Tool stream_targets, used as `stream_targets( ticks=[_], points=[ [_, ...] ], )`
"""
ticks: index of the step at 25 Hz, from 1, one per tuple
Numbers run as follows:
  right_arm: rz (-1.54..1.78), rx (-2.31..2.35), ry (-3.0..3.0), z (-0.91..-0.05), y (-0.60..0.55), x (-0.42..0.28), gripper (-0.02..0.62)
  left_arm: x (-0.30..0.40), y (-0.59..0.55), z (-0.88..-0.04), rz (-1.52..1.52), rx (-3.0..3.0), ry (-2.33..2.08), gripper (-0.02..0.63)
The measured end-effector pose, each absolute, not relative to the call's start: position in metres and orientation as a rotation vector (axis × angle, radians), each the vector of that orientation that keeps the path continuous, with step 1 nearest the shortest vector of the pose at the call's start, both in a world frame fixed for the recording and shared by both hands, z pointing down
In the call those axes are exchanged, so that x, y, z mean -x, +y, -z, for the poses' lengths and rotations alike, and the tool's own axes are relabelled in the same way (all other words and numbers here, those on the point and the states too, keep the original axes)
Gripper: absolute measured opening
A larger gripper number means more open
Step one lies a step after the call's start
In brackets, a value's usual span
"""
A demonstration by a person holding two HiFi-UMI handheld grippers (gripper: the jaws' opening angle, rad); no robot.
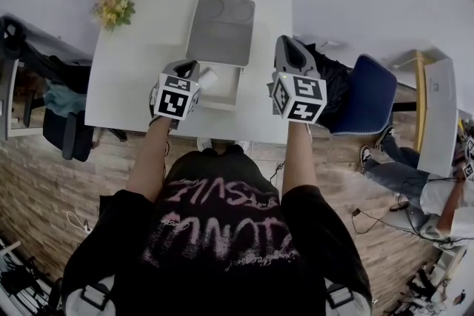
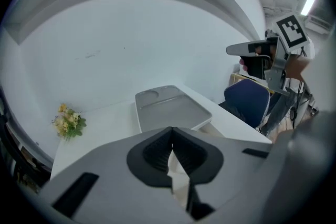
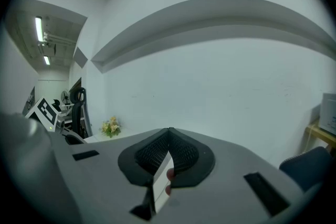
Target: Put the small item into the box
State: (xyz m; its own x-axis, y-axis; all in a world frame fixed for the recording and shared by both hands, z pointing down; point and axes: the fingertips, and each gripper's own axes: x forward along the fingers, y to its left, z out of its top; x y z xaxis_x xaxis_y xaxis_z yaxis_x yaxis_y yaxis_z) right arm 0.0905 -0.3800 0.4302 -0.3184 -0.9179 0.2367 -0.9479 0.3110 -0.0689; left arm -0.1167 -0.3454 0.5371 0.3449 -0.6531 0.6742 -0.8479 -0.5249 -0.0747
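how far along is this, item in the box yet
Done: box lid stands open, and the left gripper is shut on a small white item. In hand: item held by the box, not inside. The right gripper pinches a flat white piece. To do: drop it in.

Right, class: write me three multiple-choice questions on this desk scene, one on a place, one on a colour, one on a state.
1. Where do the flowers stand? A on the table's far left corner; B on the floor; C on a shelf.
2. What colour is the chair? A red; B blue; C green.
3. How is the lid of the box? A shut; B missing; C open, tilted back.
Answers: A, they sit by that corner's edge; B, its seat is blue; C, the grey lid stands up behind the box.
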Motion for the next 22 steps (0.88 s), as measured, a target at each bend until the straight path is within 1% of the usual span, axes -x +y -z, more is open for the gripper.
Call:
stream_targets(
  ticks=[22],
  points=[
    [-0.249, -1.758, -2.407, -0.420, -0.371, -0.088, 0.012, 0.114, -0.371, -0.419, -0.651, -2.531, -1.514, 0.003]
  ],
)
